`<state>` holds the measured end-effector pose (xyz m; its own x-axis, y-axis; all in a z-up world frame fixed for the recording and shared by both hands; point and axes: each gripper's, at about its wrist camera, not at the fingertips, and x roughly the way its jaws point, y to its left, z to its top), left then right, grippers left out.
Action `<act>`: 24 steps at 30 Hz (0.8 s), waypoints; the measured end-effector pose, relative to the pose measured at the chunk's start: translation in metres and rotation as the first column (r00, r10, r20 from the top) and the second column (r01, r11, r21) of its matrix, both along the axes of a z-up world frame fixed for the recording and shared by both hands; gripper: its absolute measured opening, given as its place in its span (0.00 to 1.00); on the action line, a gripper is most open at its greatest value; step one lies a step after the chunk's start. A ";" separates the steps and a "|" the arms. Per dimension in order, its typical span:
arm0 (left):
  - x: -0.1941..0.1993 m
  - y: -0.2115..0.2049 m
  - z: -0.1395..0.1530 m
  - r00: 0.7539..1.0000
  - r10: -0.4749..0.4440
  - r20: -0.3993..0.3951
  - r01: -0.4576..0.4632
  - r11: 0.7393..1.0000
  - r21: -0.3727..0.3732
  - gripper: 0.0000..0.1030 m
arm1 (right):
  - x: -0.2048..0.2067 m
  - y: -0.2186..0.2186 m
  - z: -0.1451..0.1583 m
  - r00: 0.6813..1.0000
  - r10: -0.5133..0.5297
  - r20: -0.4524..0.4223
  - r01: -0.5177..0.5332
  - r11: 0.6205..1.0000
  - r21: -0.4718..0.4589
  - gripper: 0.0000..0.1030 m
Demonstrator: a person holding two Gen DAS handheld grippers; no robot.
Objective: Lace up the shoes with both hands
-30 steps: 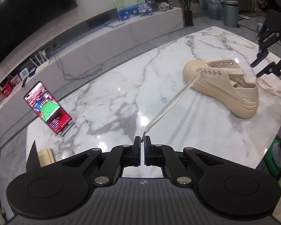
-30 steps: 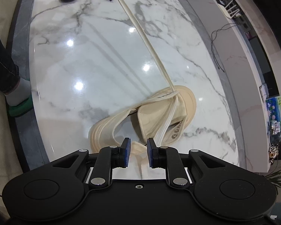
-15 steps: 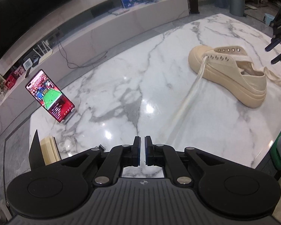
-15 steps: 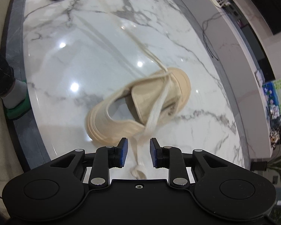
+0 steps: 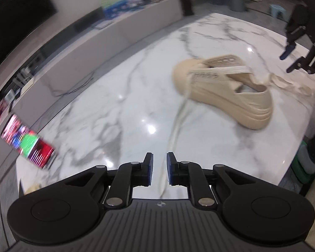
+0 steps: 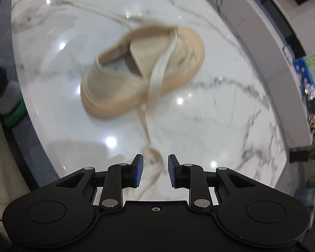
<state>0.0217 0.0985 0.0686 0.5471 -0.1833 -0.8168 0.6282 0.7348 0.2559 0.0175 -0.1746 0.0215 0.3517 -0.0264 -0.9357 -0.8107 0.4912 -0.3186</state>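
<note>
Since a second ago the lace end once pinched in the left gripper (image 5: 158,169) has been let go: its tongs, then together on the lace tip, are now parted, and the lace (image 5: 175,126) lies slack on the marble table (image 5: 115,105), trailing from the toe of the shoe (image 5: 224,88) down between the open fingers without being held. The right gripper (image 6: 154,171) has been drawn back from the shoe and its tongs are now spread wider; nothing is clamped. The other lace end (image 6: 157,79) is seen running off the tongue and side of the shoe (image 6: 140,67) and curling in a loose heap (image 6: 152,155) on the table just ahead of the right fingers. The shoe sits upright on its sole near the middle of the table, toe pointed away from the right gripper; both views are smeared by motion, so the eyelets are only faintly made out in the left view and how many are threaded cannot be told. A lit phone (image 5: 27,145) is propped at the table's far left edge. Step in hand, as judged: a pause between threadings, both lace ends released after a pull-through near the toe. The next move is judged to call for one free end being pinched again close to its tip, where it is stiff enough to be steered, and guided to an open eyelet while the shoe is steadied by the other gripper; the slack, flat lace is likely to twist if grasped far from the tip.
</note>
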 end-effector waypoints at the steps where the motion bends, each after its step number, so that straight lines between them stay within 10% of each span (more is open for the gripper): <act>1: 0.003 -0.005 -0.004 1.000 -0.016 -0.001 0.016 1.000 0.002 0.14 | 0.001 -0.002 -0.001 1.000 -0.005 -0.002 0.005 1.000 0.002 0.23; 4: 0.012 -0.018 -0.014 0.998 -0.066 -0.004 0.066 0.998 0.008 0.27 | 0.003 -0.005 -0.001 1.000 -0.009 0.004 0.009 1.000 0.017 0.23; 24: 0.067 -0.092 -0.058 0.967 -0.255 0.006 0.254 0.965 0.068 0.25 | 0.029 0.027 0.021 0.991 0.131 0.011 -0.132 0.984 0.117 0.23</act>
